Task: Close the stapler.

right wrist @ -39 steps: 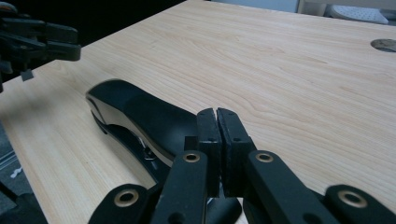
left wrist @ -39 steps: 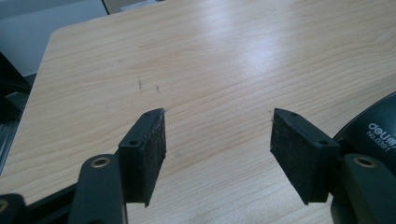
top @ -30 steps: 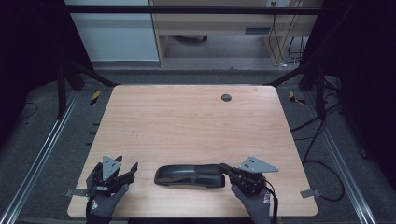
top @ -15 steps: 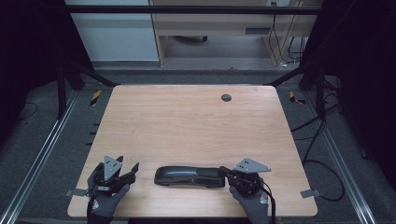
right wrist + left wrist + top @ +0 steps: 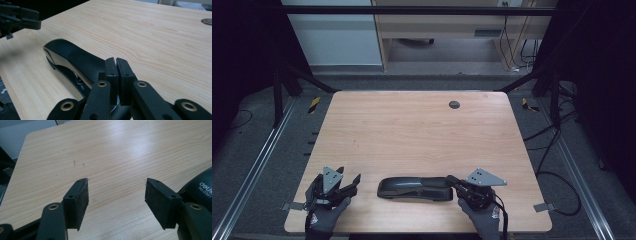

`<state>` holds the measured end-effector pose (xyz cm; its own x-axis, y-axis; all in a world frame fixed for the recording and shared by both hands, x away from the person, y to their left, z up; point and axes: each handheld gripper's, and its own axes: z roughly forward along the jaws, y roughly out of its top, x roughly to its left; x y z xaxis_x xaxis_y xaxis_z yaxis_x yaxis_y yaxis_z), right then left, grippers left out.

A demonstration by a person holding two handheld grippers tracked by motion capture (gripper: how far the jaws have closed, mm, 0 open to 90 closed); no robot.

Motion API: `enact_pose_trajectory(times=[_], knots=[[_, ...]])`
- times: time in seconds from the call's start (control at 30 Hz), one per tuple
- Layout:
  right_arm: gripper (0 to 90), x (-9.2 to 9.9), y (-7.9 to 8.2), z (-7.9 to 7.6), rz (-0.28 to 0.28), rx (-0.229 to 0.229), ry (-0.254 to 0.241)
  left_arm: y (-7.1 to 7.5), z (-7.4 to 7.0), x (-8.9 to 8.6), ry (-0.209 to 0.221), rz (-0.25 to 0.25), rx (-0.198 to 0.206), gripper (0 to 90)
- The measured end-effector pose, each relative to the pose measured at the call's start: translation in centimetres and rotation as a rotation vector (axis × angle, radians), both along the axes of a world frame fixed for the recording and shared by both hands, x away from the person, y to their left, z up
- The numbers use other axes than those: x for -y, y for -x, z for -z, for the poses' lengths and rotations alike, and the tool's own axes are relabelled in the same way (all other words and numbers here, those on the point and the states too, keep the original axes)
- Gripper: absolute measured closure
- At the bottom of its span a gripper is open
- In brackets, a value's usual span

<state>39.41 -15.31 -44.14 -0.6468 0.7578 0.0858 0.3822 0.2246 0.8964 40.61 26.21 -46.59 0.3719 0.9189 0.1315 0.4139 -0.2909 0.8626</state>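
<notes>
Near the front edge of the counter [image 5: 412,125] we see a long black stapler [image 5: 414,188] lying flat — glossy moulded plastic, with a rounded nose and a low arched back. On its end, in the left gripper view, white lettering reads "deli" and "No.0391", cut off by the frame. Our right tool [image 5: 452,180] sits at the stapler's right end; its jaws are all but closed, pads nearly touching with nothing between them, and they have just been opening slightly. Our left tool [image 5: 352,181] rests just left of the stapler, jaws spread wide and empty — its felt-like pads [image 5: 81,202] look coarse and dark. Pale wood-grain laminate covers the counter, with a small round dark grommet [image 5: 454,104] near its far edge.
</notes>
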Motion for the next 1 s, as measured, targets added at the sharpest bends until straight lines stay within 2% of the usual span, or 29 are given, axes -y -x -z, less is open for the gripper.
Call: enact_pose_trajectory(times=[0.23, 0.4, 0.53, 0.67, 0.83, 1.0], knots=[[80.6, 0.8, -0.3, 0.1, 0.018, -0.001, -0.019, -0.1, 0.1, 0.0, 0.0, 0.003, -0.007, 34.8], [72.3, 2.4, -0.6, 0.0, 0.089, 0.015, -0.034, -0.1, 0.2, -0.1, -0.001, 0.003, -0.01, 34.7], [62.2, 4.3, -1.1, 0.3, 0.157, 0.022, -0.026, -0.2, 0.3, -0.2, -0.001, 0.006, -0.017, 34.6], [53.9, 6.0, -1.9, 1.3, 0.207, -0.014, 0.004, -0.4, 0.5, -0.3, 0.001, 0.008, -0.027, 34.3], [48.7, 8.2, -2.8, 3.0, 0.267, -0.064, 0.038, -0.6, 0.8, -0.4, -0.003, 0.014, -0.042, 33.8], [43.9, 10.1, -3.3, 4.1, 0.307, -0.096, 0.068, -1.0, 1.2, -0.8, -0.007, 0.007, -0.064, 33.7]])
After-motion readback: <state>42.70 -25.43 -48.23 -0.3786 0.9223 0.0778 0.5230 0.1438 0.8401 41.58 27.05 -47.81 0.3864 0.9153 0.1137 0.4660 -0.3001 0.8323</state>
